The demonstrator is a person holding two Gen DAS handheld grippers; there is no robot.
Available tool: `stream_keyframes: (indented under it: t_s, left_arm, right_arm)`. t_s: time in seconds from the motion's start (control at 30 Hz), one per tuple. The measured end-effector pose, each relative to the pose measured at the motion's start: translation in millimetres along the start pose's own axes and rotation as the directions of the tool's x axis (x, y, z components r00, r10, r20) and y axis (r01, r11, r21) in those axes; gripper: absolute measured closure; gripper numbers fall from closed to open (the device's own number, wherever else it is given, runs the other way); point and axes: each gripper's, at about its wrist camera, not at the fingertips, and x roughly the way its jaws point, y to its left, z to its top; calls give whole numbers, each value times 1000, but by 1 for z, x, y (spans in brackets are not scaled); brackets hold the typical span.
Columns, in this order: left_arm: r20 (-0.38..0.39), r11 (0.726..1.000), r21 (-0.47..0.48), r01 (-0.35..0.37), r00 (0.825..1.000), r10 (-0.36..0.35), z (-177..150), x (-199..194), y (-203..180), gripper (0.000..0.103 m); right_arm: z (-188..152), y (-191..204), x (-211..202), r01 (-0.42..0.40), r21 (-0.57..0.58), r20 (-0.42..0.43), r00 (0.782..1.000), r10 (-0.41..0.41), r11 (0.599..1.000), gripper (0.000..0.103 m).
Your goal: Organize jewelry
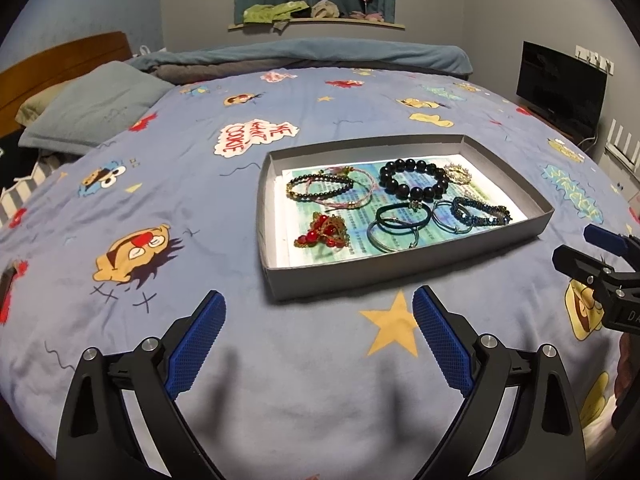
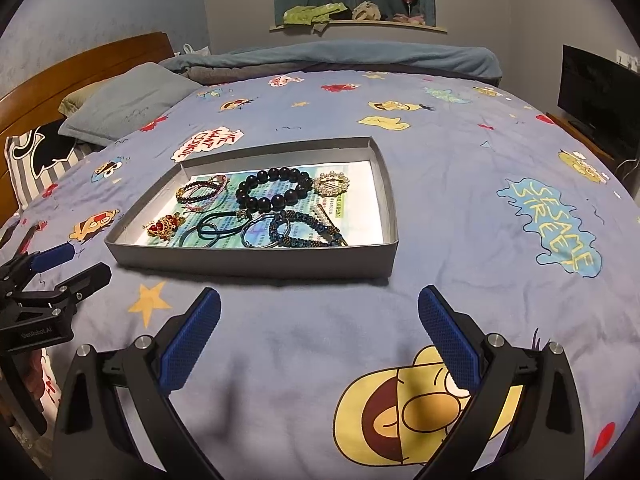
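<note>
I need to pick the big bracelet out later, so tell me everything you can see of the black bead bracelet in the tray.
The black bead bracelet is a closed loop of large, round, dark, faintly glossy beads, the biggest beads among the pieces. It lies flat on the printed paper sheet lining the shallow grey tray, in the tray's far middle part. A gold and pearl round brooch lies close on its right, and black hair ties lie at its near side; whether they touch cannot be told. Neither hand-held gripper is near it.

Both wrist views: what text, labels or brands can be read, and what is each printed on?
"ME WANT COOKIE": white speech bubble on the bedspread, printed upside down.
"SESAME STREET": blue patch on the bedspread.
"GenRobot.AI": left gripper body.
Paper lining in the grey tray: print too small.
</note>
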Motion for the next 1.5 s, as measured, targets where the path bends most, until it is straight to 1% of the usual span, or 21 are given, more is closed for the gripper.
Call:
stream_keyframes:
  t_s: [1.5]
  left_arm:
    - [-1, 1000, 19, 13, 1000, -13, 1, -2, -7, 9]
  right_arm:
    - [2, -2, -3, 4, -5, 3, 1000, -4, 1000, 5]
